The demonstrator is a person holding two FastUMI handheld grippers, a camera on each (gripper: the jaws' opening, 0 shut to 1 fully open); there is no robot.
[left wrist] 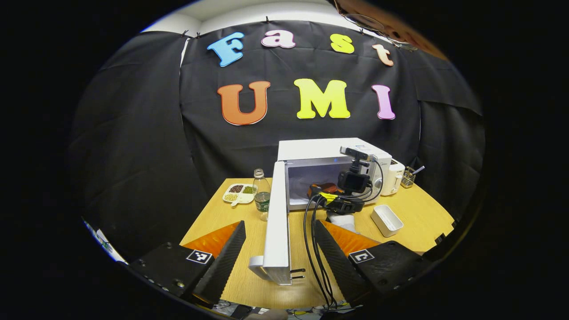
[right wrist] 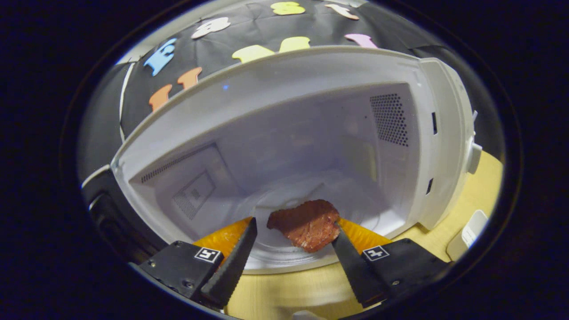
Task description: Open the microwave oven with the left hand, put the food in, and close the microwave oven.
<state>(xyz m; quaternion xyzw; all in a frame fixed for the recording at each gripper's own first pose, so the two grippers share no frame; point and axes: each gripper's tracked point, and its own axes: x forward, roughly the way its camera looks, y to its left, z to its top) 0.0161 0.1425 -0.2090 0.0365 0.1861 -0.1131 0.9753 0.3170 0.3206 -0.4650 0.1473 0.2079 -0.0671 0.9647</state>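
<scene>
Inside the microwave (right wrist: 311, 146), the food (right wrist: 306, 224) sits on the turntable between the right gripper (right wrist: 293, 240)'s spread fingers, nothing gripped. Left gripper (left wrist: 278, 253) is open too, straddling the door (left wrist: 276, 222) edge. Pull out sloppy and a finger could drag the food out.

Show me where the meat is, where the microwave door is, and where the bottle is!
meat (right wrist: 307, 225): right gripper view, middle of the slab.
microwave door (left wrist: 277, 222): left gripper view, inner face of the open door.
bottle (left wrist: 262, 195): left gripper view, its clear body.
</scene>
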